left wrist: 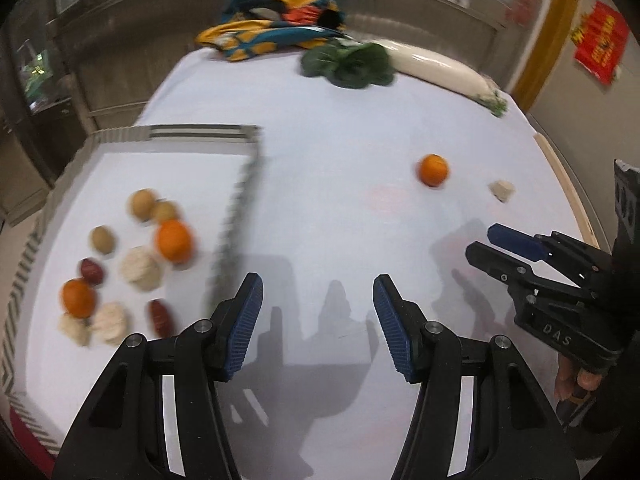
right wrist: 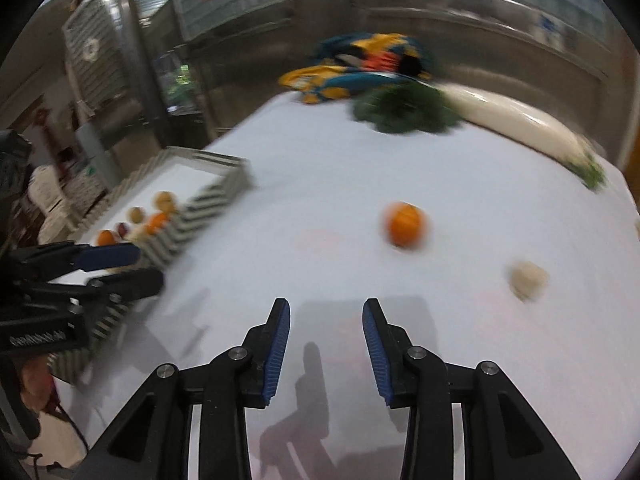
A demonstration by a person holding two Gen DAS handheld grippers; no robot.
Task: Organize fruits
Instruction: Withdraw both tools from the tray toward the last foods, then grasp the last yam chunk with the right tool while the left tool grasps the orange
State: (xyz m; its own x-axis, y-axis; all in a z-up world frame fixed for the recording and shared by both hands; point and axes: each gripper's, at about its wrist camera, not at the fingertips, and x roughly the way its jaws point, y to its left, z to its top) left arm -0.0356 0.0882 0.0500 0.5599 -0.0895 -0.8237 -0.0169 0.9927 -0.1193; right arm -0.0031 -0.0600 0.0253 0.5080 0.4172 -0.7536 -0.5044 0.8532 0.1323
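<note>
Both grippers are hovering over the near part of the table (left wrist: 320, 200), which is wearing a white cloth. The left gripper (left wrist: 318, 328) is sitting with its jaws apart and nothing between the blue pads, just bare cloth and shadows under it. Same deal with the right gripper (right wrist: 325, 350): jaws parted, nothing in them.

Over by the table's left edge, the tray (left wrist: 200, 133) with the zigzag-patterned rim is holding the fruit pile (left wrist: 132, 264): a couple of oranges, some brownish round ones, a few pale lumpy ones and two dark red ones, all bunched toward the tray's near end. It's pretty blurry, so I'm not calling exact types.

Further out, toward the right edge, a loose orange (right wrist: 405, 224) is lying on the cloth by itself, and a pale lumpy piece (right wrist: 528, 280) is sitting near it, closer to the right edge, the two not touching.

At the far edge, a leafy green bunch (left wrist: 352, 65) is lying right beside a long white radish (left wrist: 436, 68), with a colourful cloth bag (left wrist: 276, 24) just behind them at the far left.
</note>
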